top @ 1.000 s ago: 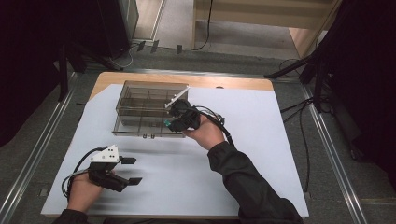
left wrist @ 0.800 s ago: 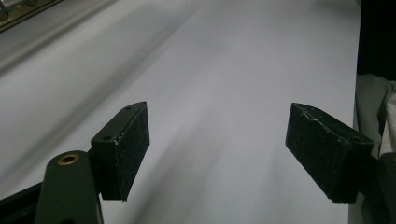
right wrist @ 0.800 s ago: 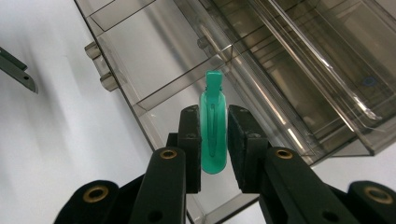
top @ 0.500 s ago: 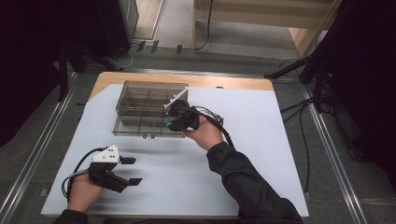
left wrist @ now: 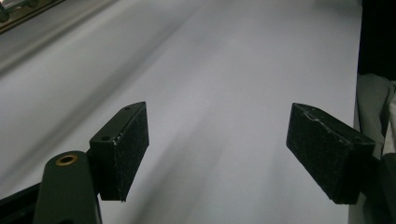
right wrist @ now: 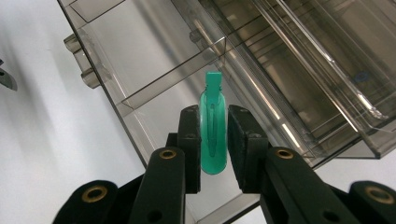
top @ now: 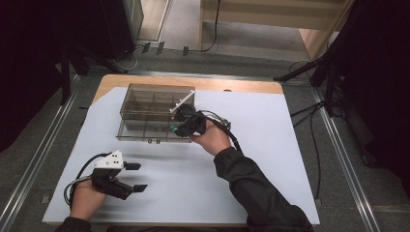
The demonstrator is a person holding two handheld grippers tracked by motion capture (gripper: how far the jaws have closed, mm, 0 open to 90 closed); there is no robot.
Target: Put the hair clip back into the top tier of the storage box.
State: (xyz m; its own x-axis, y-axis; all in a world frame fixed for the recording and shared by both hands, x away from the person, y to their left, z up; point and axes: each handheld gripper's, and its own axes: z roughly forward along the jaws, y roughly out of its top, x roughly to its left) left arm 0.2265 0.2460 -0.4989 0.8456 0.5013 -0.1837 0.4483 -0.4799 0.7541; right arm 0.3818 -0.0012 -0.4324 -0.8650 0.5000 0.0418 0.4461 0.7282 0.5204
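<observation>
Your right gripper (right wrist: 214, 149) is clamping a small green clip (right wrist: 213, 130) flat between its pads, holding it over the near front compartment of the clear smoky organizer box (top: 145, 116), whose lid is standing open at the far side. Your left gripper (top: 136, 177) is resting low on the white worktop (top: 270, 140) well apart from the box, its jaws spread wide with nothing between them.

Overhead light is brightening the white table (top: 270, 145) while the surroundings are lying dark; soft glare is streaking the clear box (right wrist: 289, 60), and near jaws are blurring slightly.
</observation>
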